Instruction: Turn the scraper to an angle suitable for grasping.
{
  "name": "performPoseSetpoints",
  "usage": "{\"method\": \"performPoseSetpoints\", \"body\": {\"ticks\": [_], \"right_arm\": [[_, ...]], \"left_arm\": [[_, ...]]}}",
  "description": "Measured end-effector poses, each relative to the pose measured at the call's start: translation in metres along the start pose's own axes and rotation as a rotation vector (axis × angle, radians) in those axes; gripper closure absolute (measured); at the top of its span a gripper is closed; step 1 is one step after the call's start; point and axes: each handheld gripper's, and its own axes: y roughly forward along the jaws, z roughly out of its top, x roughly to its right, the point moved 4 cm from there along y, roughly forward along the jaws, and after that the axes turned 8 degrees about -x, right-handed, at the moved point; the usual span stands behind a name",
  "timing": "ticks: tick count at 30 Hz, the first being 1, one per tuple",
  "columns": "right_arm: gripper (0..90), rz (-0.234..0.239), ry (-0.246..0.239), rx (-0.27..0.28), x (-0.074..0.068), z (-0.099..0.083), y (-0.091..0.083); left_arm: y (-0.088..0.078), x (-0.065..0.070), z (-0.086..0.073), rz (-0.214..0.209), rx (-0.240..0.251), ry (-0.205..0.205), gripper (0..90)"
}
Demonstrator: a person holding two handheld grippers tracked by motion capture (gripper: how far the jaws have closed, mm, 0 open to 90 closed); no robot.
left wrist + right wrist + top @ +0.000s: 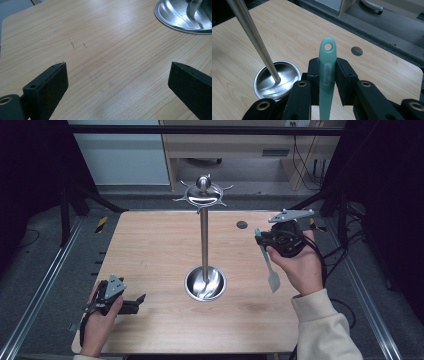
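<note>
The teal spatula [327, 72] sits clamped between the 2 jaws of the right gripper [327, 75], which press on its handle from both sides. Its long axis runs along the jaws: the end with the hanging hole rises past the fingertips, and in the high view the pale blade [273, 281] hangs down below the right hand [300, 265], over the wooden table [150, 250]. Beyond the fingers stands a steel rack [204, 220] with a round dish base [277, 80] and a hooked top. The left gripper [135, 303] rests low near the table's near-left edge, jaws spread wide, nothing between them. Grey floor and pale furniture lie behind.
</note>
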Motion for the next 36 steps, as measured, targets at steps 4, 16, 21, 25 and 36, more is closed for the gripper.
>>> {"method": "performPoseSetpoints", "body": {"ticks": [4, 16, 21, 25, 36], "right_arm": [[74.5, 0.004, -0.012, 0.024, -0.005, 0.006, -0.007], [74.5, 0.017, -0.037, 0.082, -0.014, 0.019, -0.023], [74.5, 0.021, -0.053, 0.11, -0.019, 0.024, -0.03], [74.5, 0.025, -0.055, 0.125, -0.023, 0.027, -0.034], [74.5, 0.045, -0.087, 0.177, -0.033, 0.034, -0.044]], "left_arm": [[0.0, 0.0, 0.0, 0.0, 0.0, 0.0, 2.6], [0.0, 0.0, 0.0, -0.001, 0.001, -0.002, 2.6], [0.0, 0.0, 0.0, -0.001, -0.001, -0.002, 2.6], [0.0, 0.0, 0.0, -0.001, -0.001, -0.002, 2.6], [0.0, 0.001, 0.0, -0.002, -0.002, -0.002, 2.6]]}}
